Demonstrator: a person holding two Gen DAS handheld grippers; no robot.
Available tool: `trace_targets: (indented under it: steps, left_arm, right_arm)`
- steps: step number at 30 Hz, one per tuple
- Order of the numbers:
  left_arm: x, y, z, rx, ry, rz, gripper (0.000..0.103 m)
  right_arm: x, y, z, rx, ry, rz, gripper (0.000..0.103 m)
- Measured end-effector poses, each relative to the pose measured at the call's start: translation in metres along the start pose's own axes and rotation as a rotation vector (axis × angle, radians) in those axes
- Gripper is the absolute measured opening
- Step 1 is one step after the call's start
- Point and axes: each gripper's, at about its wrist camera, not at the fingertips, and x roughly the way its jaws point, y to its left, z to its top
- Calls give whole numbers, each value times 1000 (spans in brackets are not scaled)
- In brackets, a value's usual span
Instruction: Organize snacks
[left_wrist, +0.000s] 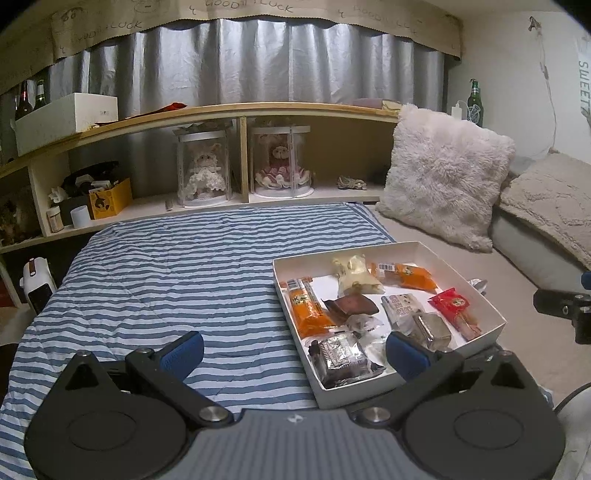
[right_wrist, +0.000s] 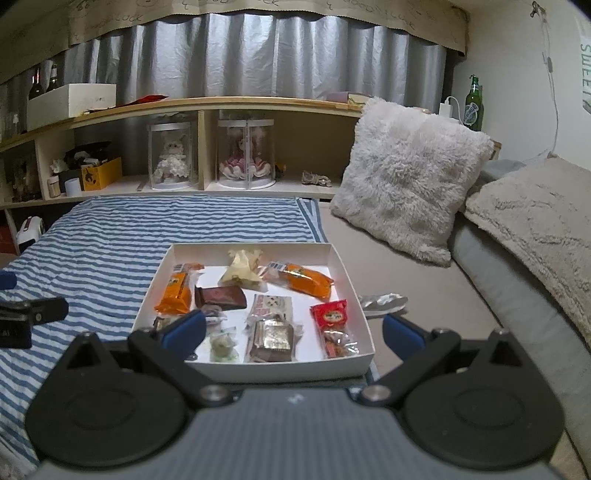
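Note:
A shallow white box (left_wrist: 484, 295) (right_wrist: 354, 295) lies on the bed and holds several wrapped snacks: two orange packs (left_wrist: 310, 310) (right_wrist: 306, 280), a brown pack (right_wrist: 221, 297), a red pack (left_wrist: 452, 302) (right_wrist: 330, 314), a cream pack (right_wrist: 242, 273) and silver ones (left_wrist: 341, 356) (right_wrist: 273, 338). One silver wrapper (right_wrist: 382, 301) lies outside the box on its right. My left gripper (left_wrist: 295, 350) is open, hovering over the box's near-left corner with nothing between its fingers. My right gripper (right_wrist: 293, 332) is open too, spanning the box's near edge, empty.
A blue-striped blanket (left_wrist: 177, 273) covers the bed's left part. Two fluffy pillows (left_wrist: 443, 173) (right_wrist: 535, 229) lean at the right. A wooden shelf (left_wrist: 236, 114) behind holds cased dolls (left_wrist: 203, 166), a yellow box (left_wrist: 109, 199) and a green bottle (left_wrist: 474, 103).

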Motion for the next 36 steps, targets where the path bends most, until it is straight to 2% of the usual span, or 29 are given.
trace_targets:
  steps: [36]
  left_arm:
    - [-3, 0, -2, -12, 5, -4, 103]
  right_arm:
    - [2, 3, -3, 1, 11, -2, 102]
